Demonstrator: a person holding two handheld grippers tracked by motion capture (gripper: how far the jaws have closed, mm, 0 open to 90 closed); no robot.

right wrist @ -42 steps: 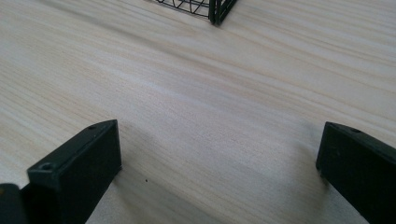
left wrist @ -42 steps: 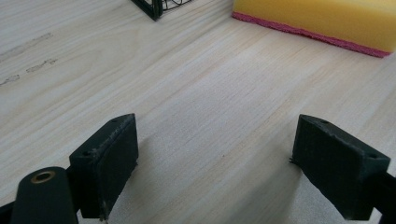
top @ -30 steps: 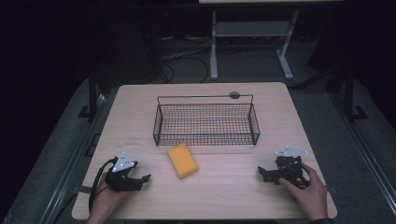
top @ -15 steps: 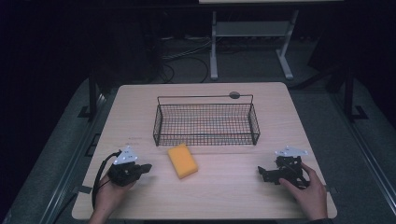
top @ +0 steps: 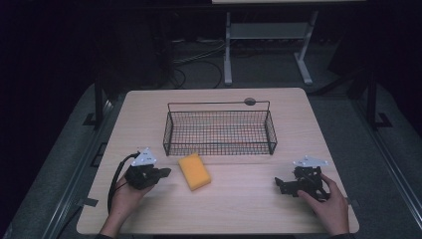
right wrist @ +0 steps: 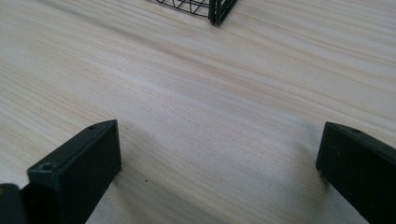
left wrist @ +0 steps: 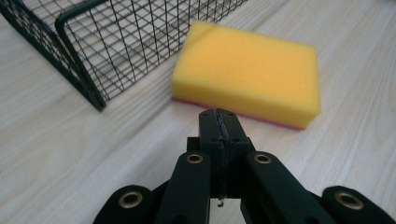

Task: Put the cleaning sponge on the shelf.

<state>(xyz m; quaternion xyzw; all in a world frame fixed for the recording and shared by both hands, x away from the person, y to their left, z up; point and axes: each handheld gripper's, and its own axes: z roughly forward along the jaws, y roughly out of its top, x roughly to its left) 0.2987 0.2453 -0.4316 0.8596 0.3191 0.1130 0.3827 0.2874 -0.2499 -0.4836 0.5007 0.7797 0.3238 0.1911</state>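
The yellow sponge point(top: 194, 171) is lying flat on the wooden table point(top: 239, 209), just near of the wire basket point(top: 219, 130) and a little left of the table's middle. In the left gripper view the sponge point(left wrist: 250, 84) is showing a thin pink layer along its bottom edge; its far edges are looking soft and slightly blurred, and its underside is hidden against the table.

The left gripper point(top: 160, 174) is sitting just left of the sponge, pointing toward it without touching it. Its jaws are pressing together with nothing between them, as the left gripper view point(left wrist: 219, 122) is showing plainly. The basket's near corner point(left wrist: 79, 70) is standing to the left in that view, its upper part being cut off by the frame.

The right gripper point(top: 282, 184) is resting well apart from the sponge, at the near right of the table, held by a hand point(top: 326, 204) that is covering part of its body. Its jaws are standing wide apart over bare wood point(right wrist: 219, 154), holding nothing; only their tips are in frame there, and a small piece of the basket is peeking in at the top edge.

Beyond the table the room is dark, and a white stand point(top: 263, 45) is only dimly making itself out.
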